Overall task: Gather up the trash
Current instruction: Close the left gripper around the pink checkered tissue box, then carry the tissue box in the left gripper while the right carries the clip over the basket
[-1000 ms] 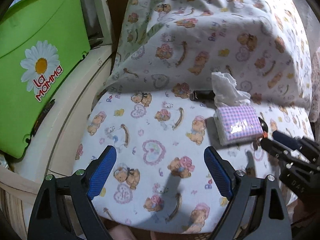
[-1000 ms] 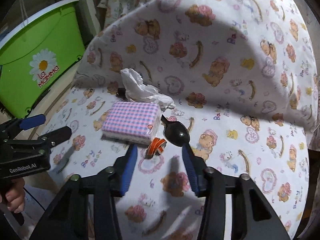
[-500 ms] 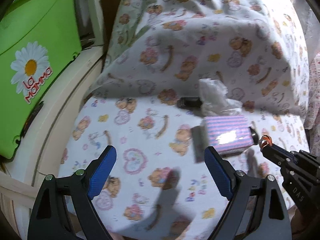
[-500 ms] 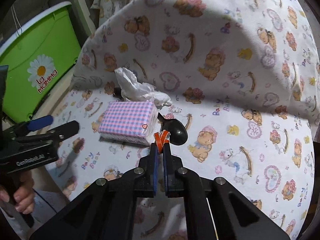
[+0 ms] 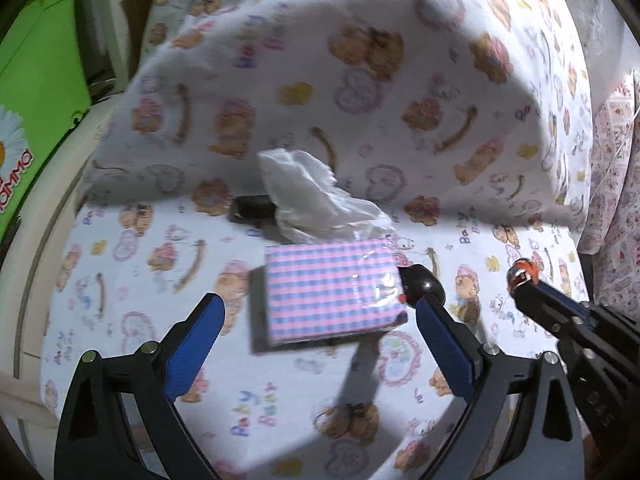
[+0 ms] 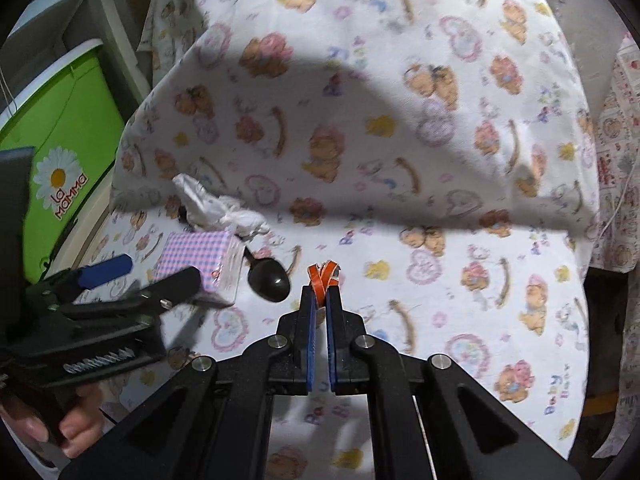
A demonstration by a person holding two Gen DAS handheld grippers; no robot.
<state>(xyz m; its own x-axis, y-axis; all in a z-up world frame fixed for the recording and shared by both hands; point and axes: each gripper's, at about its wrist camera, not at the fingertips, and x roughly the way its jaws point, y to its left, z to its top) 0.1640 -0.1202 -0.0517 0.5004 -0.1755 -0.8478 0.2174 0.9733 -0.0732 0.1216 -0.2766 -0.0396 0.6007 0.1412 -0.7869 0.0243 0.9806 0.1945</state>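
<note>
My right gripper (image 6: 319, 294) is shut on a small orange wrapper (image 6: 322, 274) and holds it just above the teddy-print sheet; it also shows in the left wrist view (image 5: 522, 276). My left gripper (image 5: 318, 316) is open, its fingers on either side of a pink-checked tissue pack (image 5: 330, 286), which also shows in the right wrist view (image 6: 202, 254). A crumpled white tissue (image 5: 312, 200) lies behind the pack. A black spoon (image 6: 268, 278) lies right of the pack. A small dark object (image 5: 252, 208) sits left of the tissue.
A green bin with a daisy label (image 6: 60, 176) stands at the left beside the cushion's cream rim (image 5: 44, 204). A teddy-print pillow (image 5: 360, 80) rises behind the objects. A patterned cloth (image 5: 612, 208) hangs at the right.
My right gripper closed on the orange wrapper and lifted it away to the right of the spoon. My left gripper moved forward until its open fingers flank the tissue pack.
</note>
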